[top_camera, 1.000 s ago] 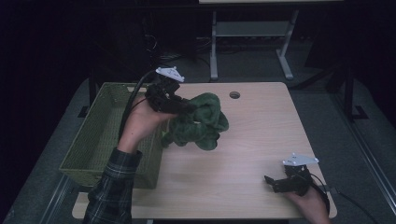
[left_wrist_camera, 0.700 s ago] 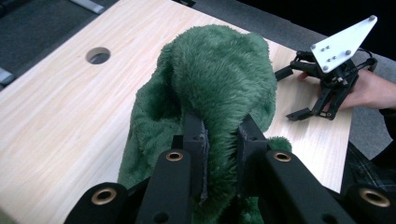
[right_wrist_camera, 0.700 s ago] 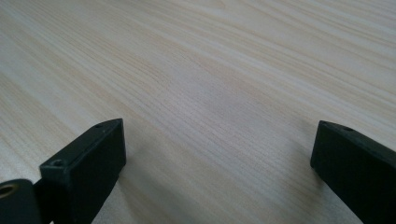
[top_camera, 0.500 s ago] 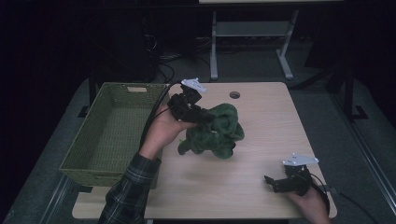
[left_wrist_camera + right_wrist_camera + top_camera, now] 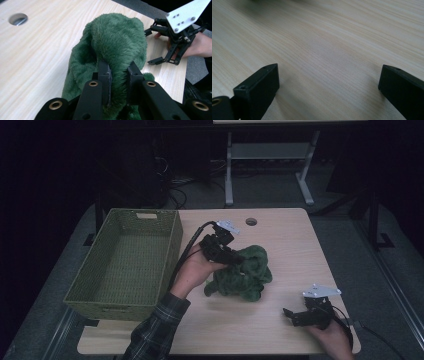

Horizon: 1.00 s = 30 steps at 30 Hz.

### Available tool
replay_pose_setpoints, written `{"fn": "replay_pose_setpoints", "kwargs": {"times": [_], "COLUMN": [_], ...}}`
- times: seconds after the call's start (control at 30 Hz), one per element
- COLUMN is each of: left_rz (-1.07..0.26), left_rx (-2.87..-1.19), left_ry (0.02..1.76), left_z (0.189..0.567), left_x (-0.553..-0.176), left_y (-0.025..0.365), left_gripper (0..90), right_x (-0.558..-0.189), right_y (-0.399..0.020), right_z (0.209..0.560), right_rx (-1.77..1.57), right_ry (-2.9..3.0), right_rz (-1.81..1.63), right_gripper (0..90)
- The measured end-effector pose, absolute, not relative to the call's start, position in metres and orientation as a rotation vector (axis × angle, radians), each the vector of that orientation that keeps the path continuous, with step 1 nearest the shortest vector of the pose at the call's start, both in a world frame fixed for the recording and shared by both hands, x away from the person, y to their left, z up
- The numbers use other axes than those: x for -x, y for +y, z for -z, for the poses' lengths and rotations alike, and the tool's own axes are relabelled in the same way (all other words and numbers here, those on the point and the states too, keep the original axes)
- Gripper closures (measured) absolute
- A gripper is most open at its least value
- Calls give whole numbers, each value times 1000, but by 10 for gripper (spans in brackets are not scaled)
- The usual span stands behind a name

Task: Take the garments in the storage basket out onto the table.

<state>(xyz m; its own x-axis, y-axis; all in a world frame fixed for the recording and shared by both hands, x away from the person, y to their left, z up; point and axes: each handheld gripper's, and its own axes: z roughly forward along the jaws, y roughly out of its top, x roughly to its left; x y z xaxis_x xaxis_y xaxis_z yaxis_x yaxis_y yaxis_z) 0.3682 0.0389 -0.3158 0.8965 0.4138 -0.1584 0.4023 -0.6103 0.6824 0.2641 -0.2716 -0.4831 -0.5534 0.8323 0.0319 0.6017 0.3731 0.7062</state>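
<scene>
Nearest to me, my right claw [image 5: 295,315] rests low over the bare desk [image 5: 300,250], its jaws spread wide with nothing between them. Farther on, my left claw [image 5: 234,259] is clenched on a fold of the green plush cloth [image 5: 245,274], which lies bunched on the desk beside the empty woven basket [image 5: 122,265].

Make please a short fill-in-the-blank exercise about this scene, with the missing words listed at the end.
1. The left gripper is shut on a fuzzy ____ cloth.
2. The woven basket stands at the table's ____ side in the high view.
3. The jaws of the right gripper are ____, with nothing between them.

Missing words: green; left; open
</scene>
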Motion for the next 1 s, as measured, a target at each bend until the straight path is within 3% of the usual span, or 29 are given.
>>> {"fn": "replay_pose_setpoints", "kwargs": {"times": [0.37,0.8,1.0], "left_rz": [61,63,59], "left_rx": [-2334,-2362,-2348], "left_ry": [608,630,635], "left_z": [365,405,414], "left_x": [-377,-392,-397], "left_y": [9,-5,-5], "left_gripper": [778,774,715], "right_x": [-264,-264,-264], "right_y": [-272,-272,-271], "right_z": [483,483,483], "right_rx": [-1254,-1259,-1261], "right_ry": [2310,2312,2311], "right_rz": [-976,-977,-978], "right_gripper": [30,30,30]}}
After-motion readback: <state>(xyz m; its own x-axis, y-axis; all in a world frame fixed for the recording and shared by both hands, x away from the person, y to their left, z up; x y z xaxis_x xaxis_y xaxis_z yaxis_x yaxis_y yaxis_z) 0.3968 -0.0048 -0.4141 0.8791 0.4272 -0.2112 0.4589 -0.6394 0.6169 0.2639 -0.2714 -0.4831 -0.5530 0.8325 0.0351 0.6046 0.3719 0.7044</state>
